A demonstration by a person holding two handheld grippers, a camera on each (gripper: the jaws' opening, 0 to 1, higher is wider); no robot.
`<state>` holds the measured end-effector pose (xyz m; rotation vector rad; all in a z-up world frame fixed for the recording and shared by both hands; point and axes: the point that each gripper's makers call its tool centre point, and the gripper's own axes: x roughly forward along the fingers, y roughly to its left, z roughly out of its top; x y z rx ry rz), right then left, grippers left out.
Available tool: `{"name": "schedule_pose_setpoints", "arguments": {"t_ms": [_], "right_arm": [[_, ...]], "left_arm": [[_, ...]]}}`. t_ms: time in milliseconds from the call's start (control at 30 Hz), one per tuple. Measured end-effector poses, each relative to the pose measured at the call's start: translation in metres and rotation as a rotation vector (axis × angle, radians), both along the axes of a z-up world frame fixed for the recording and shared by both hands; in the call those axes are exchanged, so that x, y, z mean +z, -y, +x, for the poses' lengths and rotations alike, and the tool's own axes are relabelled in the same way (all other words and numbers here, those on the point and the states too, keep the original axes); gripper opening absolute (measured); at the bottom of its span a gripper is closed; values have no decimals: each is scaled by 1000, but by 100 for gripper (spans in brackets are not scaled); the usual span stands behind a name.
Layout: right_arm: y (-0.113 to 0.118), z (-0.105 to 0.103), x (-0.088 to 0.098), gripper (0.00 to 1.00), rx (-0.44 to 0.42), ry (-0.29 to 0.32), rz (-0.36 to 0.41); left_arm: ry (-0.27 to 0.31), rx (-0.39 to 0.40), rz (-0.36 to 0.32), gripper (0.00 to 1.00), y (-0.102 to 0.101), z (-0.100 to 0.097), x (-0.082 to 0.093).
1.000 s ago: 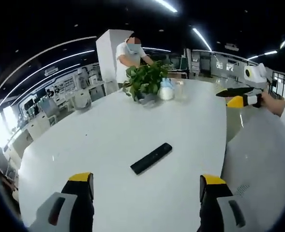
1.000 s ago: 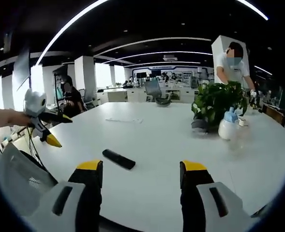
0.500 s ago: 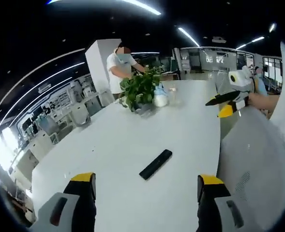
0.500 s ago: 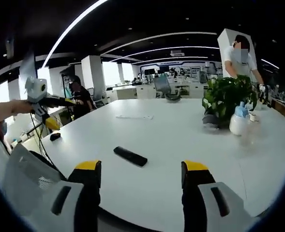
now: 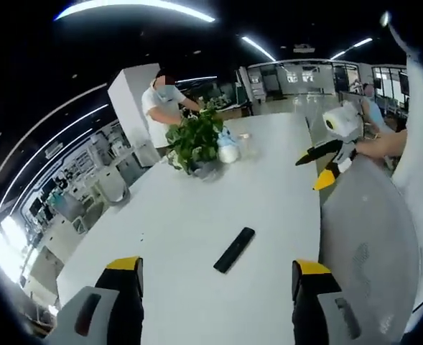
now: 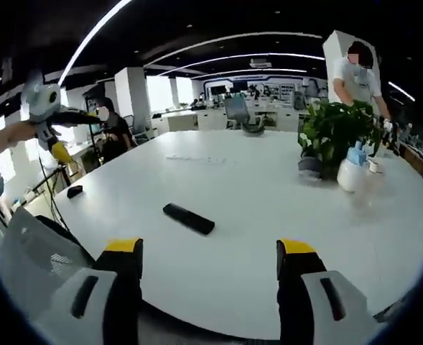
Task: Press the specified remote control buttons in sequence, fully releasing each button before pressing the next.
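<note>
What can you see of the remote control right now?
The remote control is a slim black bar, apparently matte plastic, lying flat on the white table. It sits at an angle, near the table edge closest to the grippers. Its buttons are too small to make out. Nothing touches it: the jaws of both grippers are open and well short of it. In the right gripper view it lies ahead, slightly left.

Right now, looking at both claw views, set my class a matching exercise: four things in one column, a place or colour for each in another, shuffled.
Things:
1. remote control
2. potted plant
3. spray bottle
4. left claw

Descriptions:
A. held in the air beyond the table's edge
B. green leaves
C. white, beside the plant
D. black, flat on the white table

Pairs: 1-D, 2-B, 3-C, 4-A
</note>
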<state>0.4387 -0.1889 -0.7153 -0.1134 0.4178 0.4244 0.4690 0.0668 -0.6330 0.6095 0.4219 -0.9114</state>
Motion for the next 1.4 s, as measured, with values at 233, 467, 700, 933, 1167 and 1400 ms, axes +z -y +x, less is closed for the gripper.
{"name": "schedule_pose_setpoints", "arguments": {"t_ms": [233, 467, 700, 933, 1167, 1400], "right_arm": [[-23, -29, -21, 96, 44, -95, -4], [-12, -27, -18, 97, -4, -24, -66], [-2, -26, -22, 97, -13, -30, -85], [0, -21, -25, 96, 4, -34, -144], [7, -11, -28, 99, 46, -61, -149], [5, -3, -28, 98, 107, -42, -187]], "left_arm": [[-16, 3, 15, 88, -9, -4, -4], [-23, -13, 16, 86, -11, -1, -8], [-41, -25, 6, 86, -12, 4, -13], [-52, -25, -5, 86, -16, 10, -16], [-71, -13, -23, 86, -24, 19, -28], [-112, -51, 7, 86, -19, 34, -51]]}}
